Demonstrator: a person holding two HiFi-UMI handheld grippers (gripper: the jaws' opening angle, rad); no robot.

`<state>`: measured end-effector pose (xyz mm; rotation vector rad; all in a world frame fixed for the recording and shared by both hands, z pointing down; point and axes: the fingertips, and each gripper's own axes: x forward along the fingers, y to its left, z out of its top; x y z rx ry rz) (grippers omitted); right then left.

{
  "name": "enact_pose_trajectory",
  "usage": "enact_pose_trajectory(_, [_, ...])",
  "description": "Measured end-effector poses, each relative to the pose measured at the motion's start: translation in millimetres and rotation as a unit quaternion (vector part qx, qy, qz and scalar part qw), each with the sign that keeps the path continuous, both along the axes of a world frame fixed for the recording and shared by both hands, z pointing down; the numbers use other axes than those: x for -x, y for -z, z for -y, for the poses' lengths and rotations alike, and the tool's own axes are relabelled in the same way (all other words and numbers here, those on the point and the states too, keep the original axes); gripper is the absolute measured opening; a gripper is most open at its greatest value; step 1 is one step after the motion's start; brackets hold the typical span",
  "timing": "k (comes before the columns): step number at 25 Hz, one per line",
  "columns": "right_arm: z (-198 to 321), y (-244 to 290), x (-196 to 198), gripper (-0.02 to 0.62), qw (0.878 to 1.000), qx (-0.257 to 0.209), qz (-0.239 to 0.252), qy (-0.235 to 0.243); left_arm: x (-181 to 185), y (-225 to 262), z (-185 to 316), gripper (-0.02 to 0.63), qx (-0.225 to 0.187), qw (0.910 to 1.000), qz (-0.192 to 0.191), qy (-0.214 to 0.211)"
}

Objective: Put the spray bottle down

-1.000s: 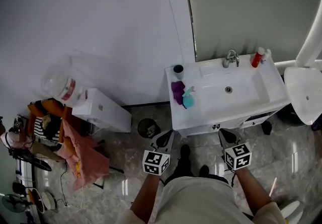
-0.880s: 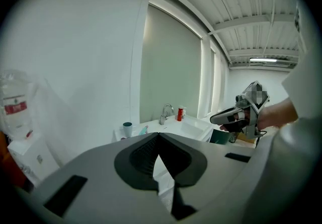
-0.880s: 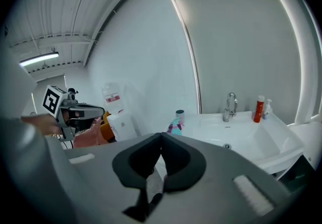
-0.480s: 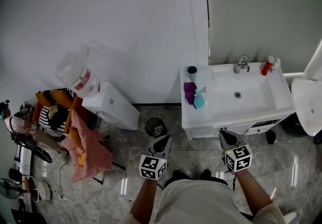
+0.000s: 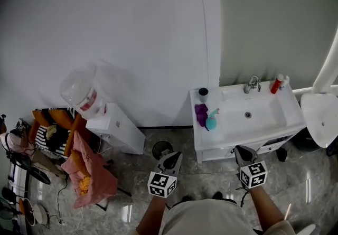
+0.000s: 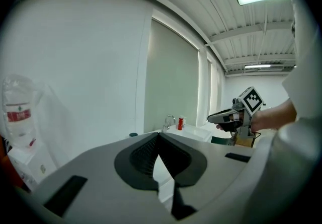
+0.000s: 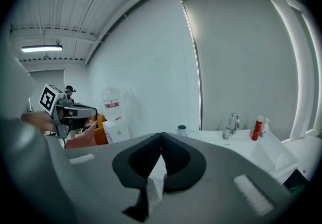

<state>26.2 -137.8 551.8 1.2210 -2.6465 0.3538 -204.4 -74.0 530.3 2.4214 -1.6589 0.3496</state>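
**Both grippers are empty; the spray bottle is on the washstand.**

The left gripper has its jaws pressed together with nothing between them, and the right gripper also has its jaws closed on nothing. Both are held over the shiny floor in front of the washstand, well apart from the teal spray bottle. The bottle is on the white counter to the left of the basin, just beside a purple cloth. Behind the cloth a dark cup stands near the wall. A tap and a red bottle are at the back edge. A small bin is on the floor between the washstand and a water dispenser.
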Motion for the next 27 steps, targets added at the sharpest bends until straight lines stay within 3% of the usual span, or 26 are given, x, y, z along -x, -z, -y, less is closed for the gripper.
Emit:
enact_pose_trajectory(10, [-3, 18, 1, 0.011, 1.0, -0.015, 0.009, -0.017, -9, 3, 13, 0.006, -0.008, 0.9993, -0.013, -0.035])
enact_pose_trajectory(27, [-6, 24, 0, 0.011, 1.0, -0.015, 0.015, -0.014, -10, 6, 16, 0.006, -0.007, 0.9991, -0.028, -0.033])
